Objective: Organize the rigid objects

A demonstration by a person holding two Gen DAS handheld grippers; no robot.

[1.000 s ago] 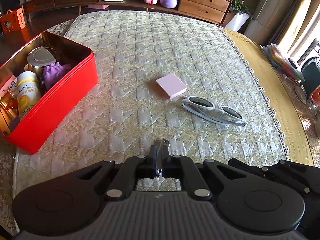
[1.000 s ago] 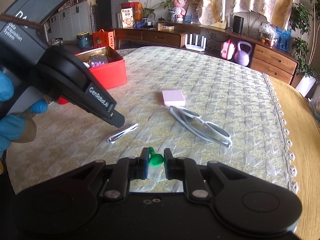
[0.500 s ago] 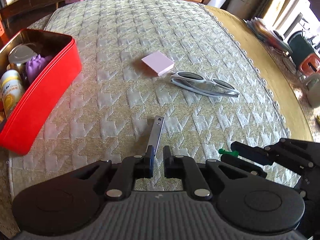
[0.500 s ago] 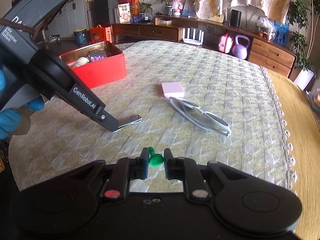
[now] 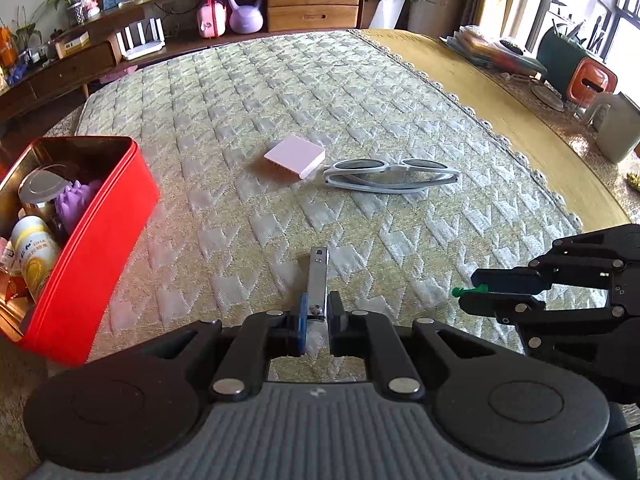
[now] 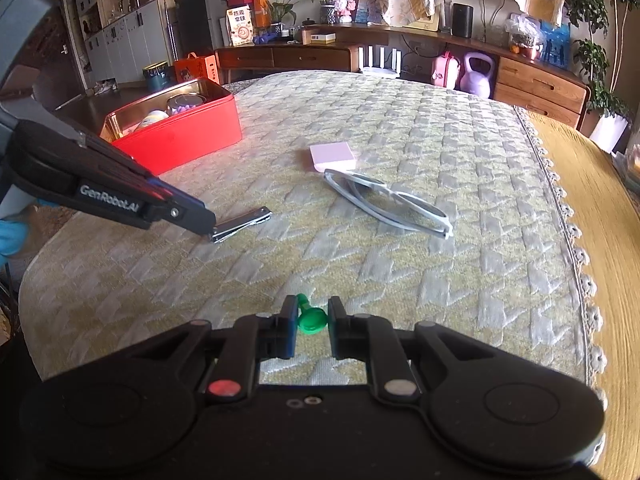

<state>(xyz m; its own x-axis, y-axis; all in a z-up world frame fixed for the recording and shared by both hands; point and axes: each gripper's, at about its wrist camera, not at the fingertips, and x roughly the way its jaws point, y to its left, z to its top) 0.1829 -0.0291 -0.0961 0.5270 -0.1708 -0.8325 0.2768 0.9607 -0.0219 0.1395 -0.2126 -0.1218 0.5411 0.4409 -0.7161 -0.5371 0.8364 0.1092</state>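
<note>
Grasping a flat metal nail clipper off the quilted table cover is judged to be the step in hand. The left gripper is seen with its jaws set close on either side of the clipper's near end, the far end of the clipper resting on the cover; whether the pads are fully clenched on the metal cannot be told from either view. For a sound grip, the pads are best closed squarely across the narrow sides of the clipper and the lift begun only once the piece is firmly held, since thin smooth metal is likely to pivot or slip. The clipper is then presumably to be carried to the red tin, which lies to the left of the left gripper and already holds a can and other items. The right gripper is held clamped on a small green peg above the near edge of the cover. Well beyond both grippers, a pink box and grey sunglasses lie just beside one another.
</note>
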